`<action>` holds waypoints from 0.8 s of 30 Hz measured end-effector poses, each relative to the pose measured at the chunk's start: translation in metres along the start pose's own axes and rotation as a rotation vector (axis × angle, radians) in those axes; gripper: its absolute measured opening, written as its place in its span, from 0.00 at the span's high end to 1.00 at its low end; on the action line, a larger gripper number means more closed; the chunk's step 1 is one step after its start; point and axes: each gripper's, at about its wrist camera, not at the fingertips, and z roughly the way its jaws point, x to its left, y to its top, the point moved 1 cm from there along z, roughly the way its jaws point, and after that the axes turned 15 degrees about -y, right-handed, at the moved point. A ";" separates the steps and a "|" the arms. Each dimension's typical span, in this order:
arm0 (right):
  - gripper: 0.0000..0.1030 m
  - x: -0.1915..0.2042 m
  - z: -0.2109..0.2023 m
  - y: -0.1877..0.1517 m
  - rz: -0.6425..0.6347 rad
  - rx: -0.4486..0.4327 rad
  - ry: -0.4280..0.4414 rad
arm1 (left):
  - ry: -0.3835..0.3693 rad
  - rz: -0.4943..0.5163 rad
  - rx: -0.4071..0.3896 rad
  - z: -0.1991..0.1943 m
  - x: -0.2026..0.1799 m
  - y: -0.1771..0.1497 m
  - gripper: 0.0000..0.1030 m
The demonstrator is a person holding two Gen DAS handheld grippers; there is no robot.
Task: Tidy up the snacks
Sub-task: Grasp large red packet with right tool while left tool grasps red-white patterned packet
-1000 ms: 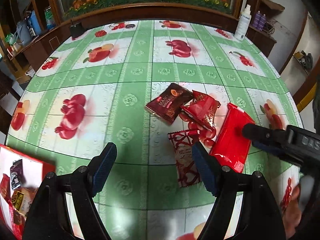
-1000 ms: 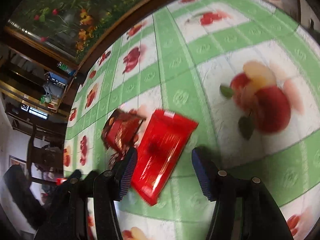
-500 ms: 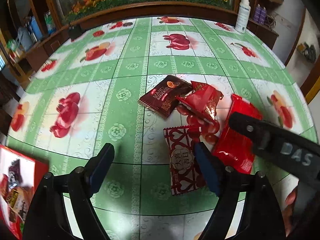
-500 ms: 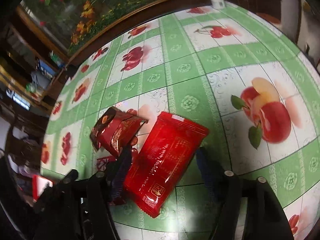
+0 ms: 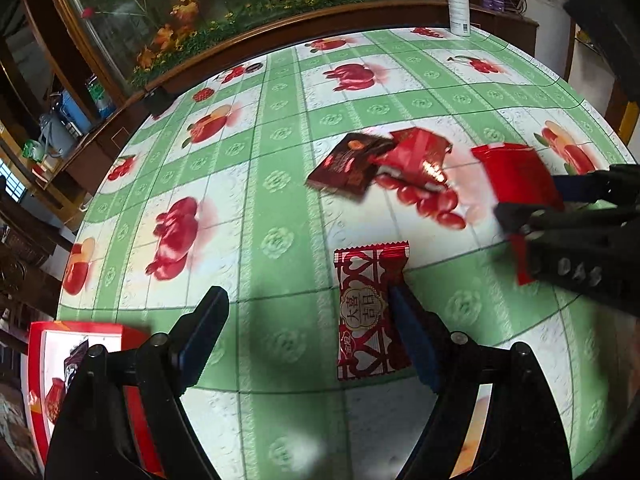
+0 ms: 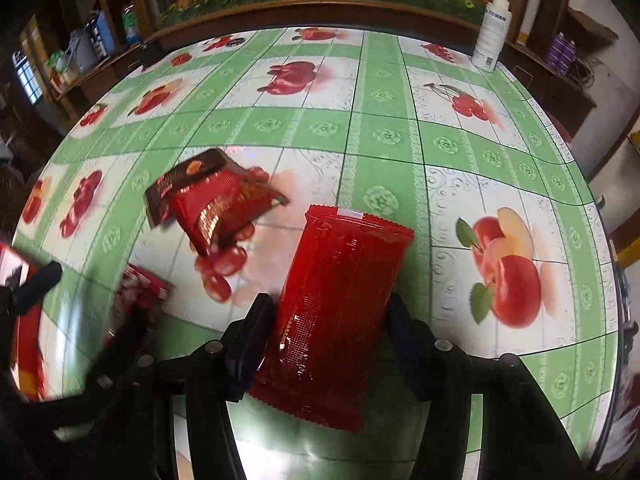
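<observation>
My right gripper (image 6: 330, 332) straddles a large glossy red packet (image 6: 340, 300). Its jaws are closing and both pads touch the packet's long edges. In the left wrist view that packet (image 5: 516, 176) is blurred at the right, between the right gripper's fingers (image 5: 516, 212). My left gripper (image 5: 308, 332) is open low over the table. A red heart-patterned packet (image 5: 370, 308) lies flat against the inside of its right finger. Farther back, a dark brown packet (image 5: 348, 164) and a red packet (image 5: 416, 152) lie overlapping.
A red box (image 5: 40, 360) holding several snacks sits at the near left table edge. The round table (image 5: 280, 200) has a green and white fruit-print cloth. A white spray bottle (image 6: 492, 36) stands at the far rim. Wooden cabinets and a flower display ring the table.
The right gripper rolled upright and closed in on the large red packet. The left gripper moved nearer the heart-patterned packet, which now lies by its right finger.
</observation>
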 end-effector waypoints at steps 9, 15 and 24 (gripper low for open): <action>0.45 0.007 -0.006 -0.004 -0.033 -0.023 -0.004 | -0.044 0.002 0.030 -0.004 0.006 -0.019 0.19; 0.49 -0.008 -0.007 -0.002 0.048 -0.010 0.091 | -0.128 -0.018 0.010 -0.009 0.007 -0.026 0.57; 0.49 -0.009 -0.003 -0.002 0.068 0.009 0.093 | -0.106 0.016 0.026 -0.007 0.006 -0.021 0.55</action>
